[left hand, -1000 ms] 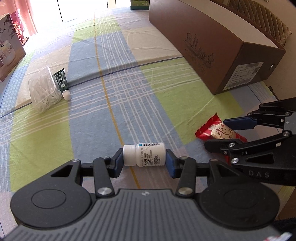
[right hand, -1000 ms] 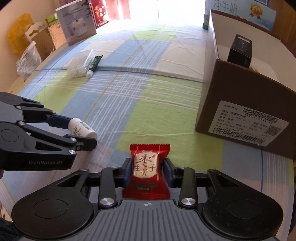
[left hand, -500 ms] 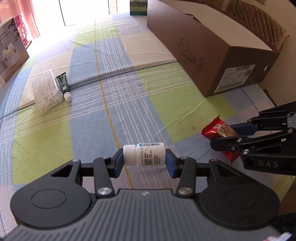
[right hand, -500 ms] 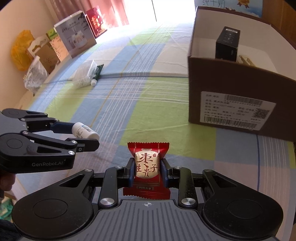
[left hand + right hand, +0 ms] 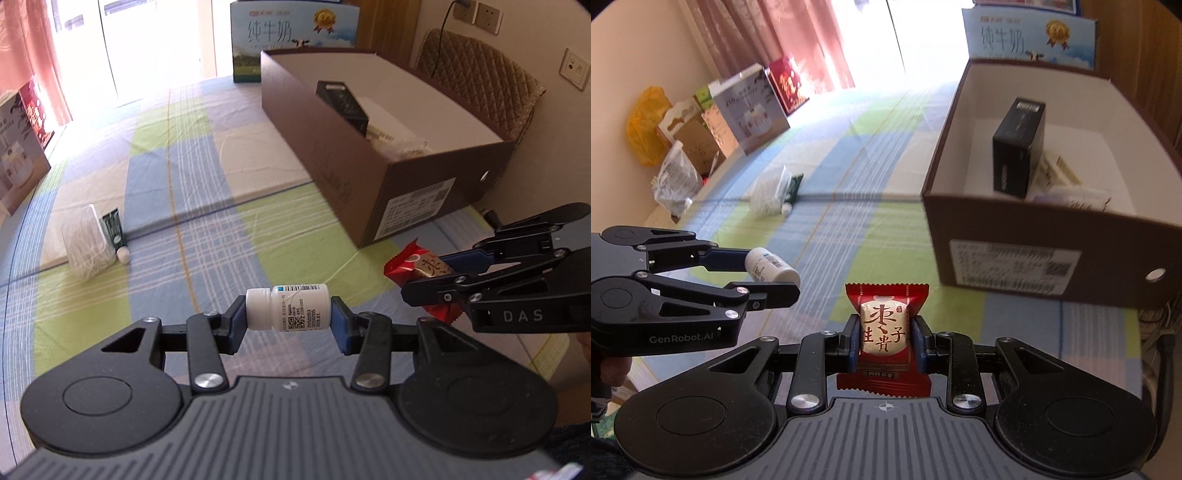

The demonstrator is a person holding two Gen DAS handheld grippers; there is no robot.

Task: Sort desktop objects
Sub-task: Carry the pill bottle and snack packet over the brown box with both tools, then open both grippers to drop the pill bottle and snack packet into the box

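- Left gripper point(image 5: 288, 325) clamped on a small white pill bottle point(image 5: 287, 308), held sideways end to end between the blue pads, cap toward the left pad, off the tabletop point(image 5: 207, 236).
- Same left gripper point(image 5: 764, 273) seen from the right wrist view, low left, bottle point(image 5: 771, 265) between its fingers.
- Right gripper point(image 5: 884, 341) pinching a red snack packet point(image 5: 884, 334) by its middle, packet upright, ends sticking out above and below the pads, lifted clear of the cloth.
- From the left wrist view, right gripper point(image 5: 430, 273) sits at the right edge with the red packet point(image 5: 413, 264) in its tips, just in front of the near corner of the box.
- Open brown cardboard box point(image 5: 1004, 229) ahead right, white inside, shipping label on the near wall.
- Inside the box: black carton point(image 5: 1017, 151) standing up, pale packets point(image 5: 1067, 184) beside it at the near end.
- Tabletop covered in a blue, green and cream plaid cloth.
- Far left on the cloth: clear plastic bag point(image 5: 86, 247) with a dark green tube point(image 5: 116, 236) touching it, white cap toward camera.
- Blue milk carton box point(image 5: 291, 37) standing behind the cardboard box.
- Gift boxes and bags point(image 5: 750, 107) stacked along the left wall.
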